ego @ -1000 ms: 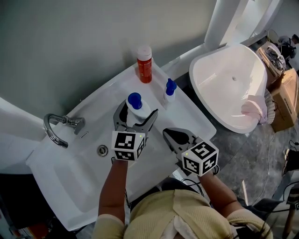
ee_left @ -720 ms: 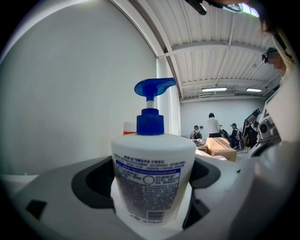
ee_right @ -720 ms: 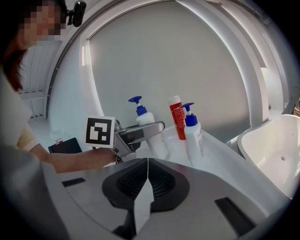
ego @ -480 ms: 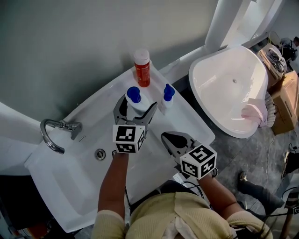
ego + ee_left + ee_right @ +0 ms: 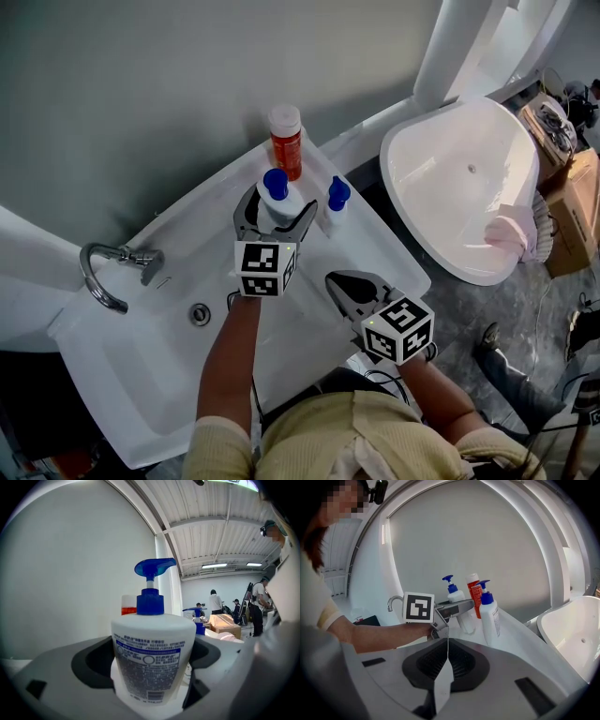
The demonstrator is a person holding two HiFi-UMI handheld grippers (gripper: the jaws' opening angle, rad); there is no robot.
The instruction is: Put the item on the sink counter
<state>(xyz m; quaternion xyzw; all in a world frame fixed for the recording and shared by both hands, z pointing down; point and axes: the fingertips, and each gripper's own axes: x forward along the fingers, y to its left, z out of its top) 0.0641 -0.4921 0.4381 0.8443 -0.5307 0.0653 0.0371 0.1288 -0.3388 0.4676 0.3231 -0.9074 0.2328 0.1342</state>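
A white pump bottle with a blue pump head (image 5: 273, 201) (image 5: 151, 653) (image 5: 457, 603) stands between the jaws of my left gripper (image 5: 274, 217) (image 5: 150, 667), which is shut on its body. It is over the white sink counter (image 5: 375, 246), near the back wall. My right gripper (image 5: 354, 289) (image 5: 446, 658) hangs shut and empty above the counter's front edge, to the right of the left one. Whether the bottle's base touches the counter is hidden by the jaws.
A red bottle with a white cap (image 5: 286, 141) (image 5: 474, 593) stands by the wall. A smaller white bottle with a blue pump (image 5: 337, 202) (image 5: 489, 616) stands just right of the held one. The basin with drain (image 5: 199, 314) and tap (image 5: 111, 270) lie left. A white tub (image 5: 473, 187) sits right.
My left gripper has carried the pump bottle a little farther back, toward the wall and the red bottle. The right gripper has barely shifted.
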